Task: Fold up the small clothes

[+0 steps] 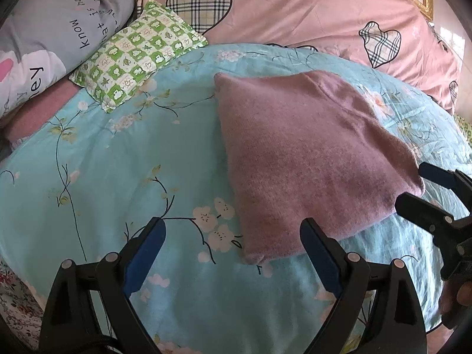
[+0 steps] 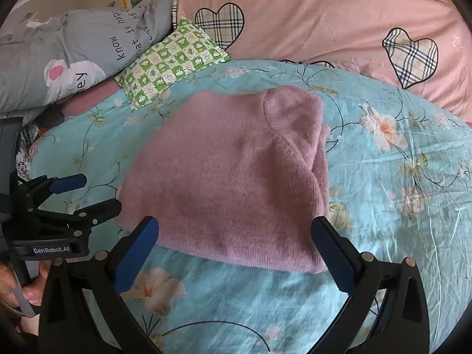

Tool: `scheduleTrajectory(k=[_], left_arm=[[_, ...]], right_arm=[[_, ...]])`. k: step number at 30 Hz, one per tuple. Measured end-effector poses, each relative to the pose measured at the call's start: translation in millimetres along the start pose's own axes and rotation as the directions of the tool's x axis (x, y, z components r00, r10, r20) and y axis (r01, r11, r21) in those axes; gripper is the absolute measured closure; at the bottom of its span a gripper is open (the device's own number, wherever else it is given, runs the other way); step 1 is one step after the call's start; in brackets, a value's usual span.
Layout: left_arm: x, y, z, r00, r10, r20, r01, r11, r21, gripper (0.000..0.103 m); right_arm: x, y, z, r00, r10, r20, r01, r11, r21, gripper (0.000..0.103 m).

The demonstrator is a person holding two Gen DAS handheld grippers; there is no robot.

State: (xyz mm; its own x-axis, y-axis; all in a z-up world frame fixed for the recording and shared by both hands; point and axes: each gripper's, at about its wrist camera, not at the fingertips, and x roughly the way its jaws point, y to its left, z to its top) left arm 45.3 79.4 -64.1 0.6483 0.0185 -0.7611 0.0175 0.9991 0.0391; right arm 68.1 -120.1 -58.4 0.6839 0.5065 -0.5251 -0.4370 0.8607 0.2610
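The fuzzy mauve-pink knitted garment (image 2: 230,177) lies already folded into a compact, roughly rectangular packet on the turquoise floral bedspread (image 2: 398,206), near the middle of the bed. A thicker doubled layer shows at its far right corner and along the right edge. We judge the fold to be nearly finished, so what remains is tidying. To do that well, we would press the loose right-hand layers flat and square up the near edge. We would grip only the top layers at a corner, and lift low so the soft knit does not drag and undo the packet.

Our right tongs (image 2: 234,249) hover just over the near edge of the garment, with the blue-padded jaws wide apart and nothing between them. Our left tongs (image 1: 233,246) hang over the bedspread at the packet's near left corner, likewise spread open and empty. Both point forward across the bed, tilted down toward the cloth.

Beyond the garment lie a green-and-white checked small pillow (image 2: 174,59), a grey printed cushion (image 2: 73,50) and a pink quilt with plaid hearts (image 2: 339,20).
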Motion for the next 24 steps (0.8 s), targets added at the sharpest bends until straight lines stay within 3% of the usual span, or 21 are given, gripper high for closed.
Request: scheduleTrajectory(k=[24], left_arm=[[-2.7, -3.7, 3.8, 1.000, -0.009, -0.001, 0.009, 1.000, 0.014, 0.010]], right_arm=[[-1.2, -3.9, 6.9, 1.000, 0.023, -0.002, -0.023, 0.999, 0.030, 0.000]])
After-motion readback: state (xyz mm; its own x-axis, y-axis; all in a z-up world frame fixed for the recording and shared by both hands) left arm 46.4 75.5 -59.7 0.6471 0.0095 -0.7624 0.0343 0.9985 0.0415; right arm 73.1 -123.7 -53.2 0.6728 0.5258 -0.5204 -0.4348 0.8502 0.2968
